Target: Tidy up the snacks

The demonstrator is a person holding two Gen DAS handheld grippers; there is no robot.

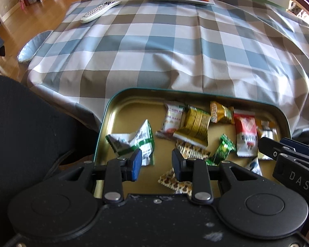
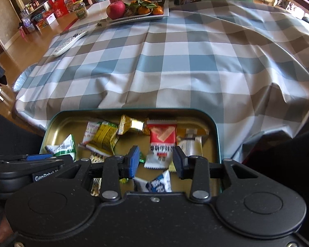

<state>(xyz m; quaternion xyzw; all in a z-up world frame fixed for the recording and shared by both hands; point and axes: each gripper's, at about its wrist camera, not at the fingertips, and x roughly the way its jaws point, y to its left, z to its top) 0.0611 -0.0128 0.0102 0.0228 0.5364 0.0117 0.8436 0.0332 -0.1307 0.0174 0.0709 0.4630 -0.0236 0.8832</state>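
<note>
Shallow gold-lined metal tin with a dark green rim [image 1: 113,100] sits at the near edge of the table, on the blue, grey and white checked tablecloth [image 1: 175,47]. Near end of the tin is cut off by both gripper bodies, so its full outline cannot be seen.

Left gripper [image 1: 157,162] hovers over the tin's left half, jaws apart, nothing between them. Just beyond its left finger lies a crumpled white-and-green wrapper [image 1: 138,140], blurred, print unreadable. A tan patterned flat pack [image 1: 175,182] lies partly under the right finger.

Right gripper [image 2: 156,163] hovers over the tin's right half, jaws apart, empty. Between and beyond its fingers lies a red-and-white sachet [image 2: 161,144]. A white-and-blue packet [image 2: 159,182] is half hidden by the gripper body. A white-and-gold pack [image 2: 192,142] sits behind the right finger, mostly covered.

Further in the tin: yellow-green ribbed packet [image 2: 105,134] overlapping a white pack, gold foil candy [image 2: 131,125] beside it, small green foil candy [image 1: 222,149] near the middle. All snack text too blurred to read.

Far side of the table: white remote control [image 1: 101,10], white rectangular plate [image 2: 164,12] with a red apple [image 2: 115,9] and tangerines, top cropped in the left view. Clutter beyond is too small to identify.
</note>
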